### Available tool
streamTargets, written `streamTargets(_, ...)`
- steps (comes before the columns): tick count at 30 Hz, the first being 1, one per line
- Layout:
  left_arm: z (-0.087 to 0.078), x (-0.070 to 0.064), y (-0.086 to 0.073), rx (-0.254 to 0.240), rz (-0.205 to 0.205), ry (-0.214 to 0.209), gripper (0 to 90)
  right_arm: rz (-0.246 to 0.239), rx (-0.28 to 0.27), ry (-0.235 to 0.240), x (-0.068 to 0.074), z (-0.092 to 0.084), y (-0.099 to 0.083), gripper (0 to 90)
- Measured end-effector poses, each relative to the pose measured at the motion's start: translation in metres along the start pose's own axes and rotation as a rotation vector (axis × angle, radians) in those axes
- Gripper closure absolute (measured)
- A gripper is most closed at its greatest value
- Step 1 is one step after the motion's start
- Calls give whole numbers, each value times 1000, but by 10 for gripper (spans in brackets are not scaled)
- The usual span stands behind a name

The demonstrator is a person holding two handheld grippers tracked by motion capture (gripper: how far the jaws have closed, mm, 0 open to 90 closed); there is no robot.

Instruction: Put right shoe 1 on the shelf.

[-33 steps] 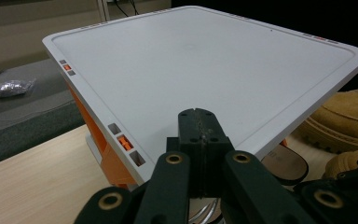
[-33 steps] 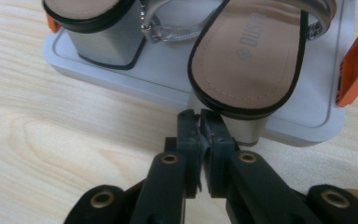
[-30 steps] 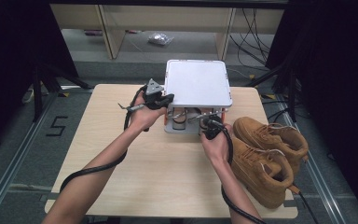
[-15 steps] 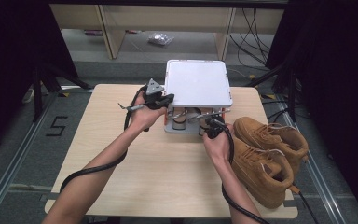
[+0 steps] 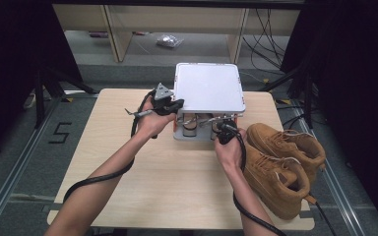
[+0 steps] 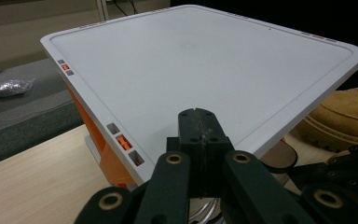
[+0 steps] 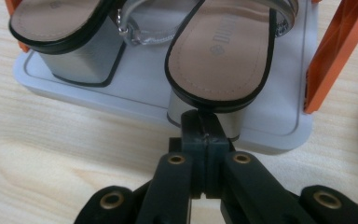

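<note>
Resting at the rack's (image 5: 207,88) left front corner, the left gripper (image 6: 199,122) is clenched empty, seemingly steadying it. Below the white top shelf, the right gripper (image 7: 204,129), also clenched empty, touches the nearer block-heeled sandal's (image 7: 223,51) heel, probably nudging it inward.

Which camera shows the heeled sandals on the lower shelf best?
The right gripper view: both sandals sit close up on the grey lower tray, insoles and block heels plain. The high view catches just their heels under the white top shelf. The left gripper view offers a sliver of one at that shelf's edge.
</note>
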State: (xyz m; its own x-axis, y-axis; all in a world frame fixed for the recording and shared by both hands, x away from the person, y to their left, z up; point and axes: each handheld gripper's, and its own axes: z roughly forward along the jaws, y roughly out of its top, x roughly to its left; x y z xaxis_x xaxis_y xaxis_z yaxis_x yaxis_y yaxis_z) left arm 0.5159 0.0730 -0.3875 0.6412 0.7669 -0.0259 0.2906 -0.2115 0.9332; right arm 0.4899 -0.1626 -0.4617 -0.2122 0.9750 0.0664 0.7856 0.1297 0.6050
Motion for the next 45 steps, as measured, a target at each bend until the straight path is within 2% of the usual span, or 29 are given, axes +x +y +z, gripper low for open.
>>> streamTargets(5, 0, 0, 0, 0, 0, 0, 900, -13, -13, -13, 1, 4, 4, 900)
streamTargets(6, 0, 0, 0, -1, -1, 0, 899, -32, -14, -22, 0, 5, 4, 900)
streamTargets(9, 0, 0, 0, 0, -2, -1, 900, -32, -11, -20, 1, 8, 7, 900)
streamTargets(12, 0, 0, 0, 1, 2, 0, 900, -46, -34, -27, 0, 10, 7, 900)
streamTargets(16, 0, -1, 0, -1, 2, 3, 899, -32, -50, -5, -2, 12, 5, 891)
streamTargets(18, 0, -1, 0, 0, 4, 5, 900, -29, -54, -12, -1, 11, 2, 878)
streamTargets(20, 0, -1, 0, 0, 5, 5, 900, -41, -61, -5, -2, 13, 1, 877)
streamTargets(21, 0, -1, 0, -1, 4, 5, 900, -16, -49, 1, 0, 11, -1, 880)
streamTargets(24, 0, -1, 0, 0, 6, 5, 899, -25, -67, 12, -2, 8, -2, 900)
streamTargets(25, 0, -1, 0, 1, 7, 5, 900, -44, -73, 6, -4, 5, -2, 900)
streamTargets(28, -1, -1, 0, 0, 6, 6, 899, -5, -64, 10, -6, 1, -1, 900)
streamTargets(30, -1, -1, 0, 1, 6, 6, 899, -4, -66, 0, -8, 3, 1, 900)
streamTargets(31, -1, -1, 0, 1, 7, 5, 899, -15, -75, 12, -10, 5, 1, 900)
streamTargets(33, -1, -1, 0, 1, 6, 5, 900, 19, -65, 7, -9, 5, 0, 900)
streamTargets(34, -1, -1, 0, 1, 7, 5, 899, 6, -74, -6, -10, 5, 0, 900)
streamTargets(35, -1, -1, 0, 1, 7, 5, 899, -9, -84, 2, -13, 8, 1, 900)
streamTargets(38, -1, -1, 0, 0, 7, 5, 899, 19, -73, 14, -14, 8, 2, 900)
streamTargets(39, 0, -1, 0, 0, 6, 4, 899, 5, -65, 7, -15, 8, 3, 900)
streamTargets(41, 0, -1, 0, 1, 7, 5, 900, 17, -74, 12, -15, 9, 3, 900)
streamTargets(43, -1, -1, 0, 0, 8, 6, 899, -3, -73, 7, -15, 9, 3, 900)
streamTargets(45, 0, -1, 0, 0, 7, 7, 899, 2, -70, 4, -15, 9, 3, 900)
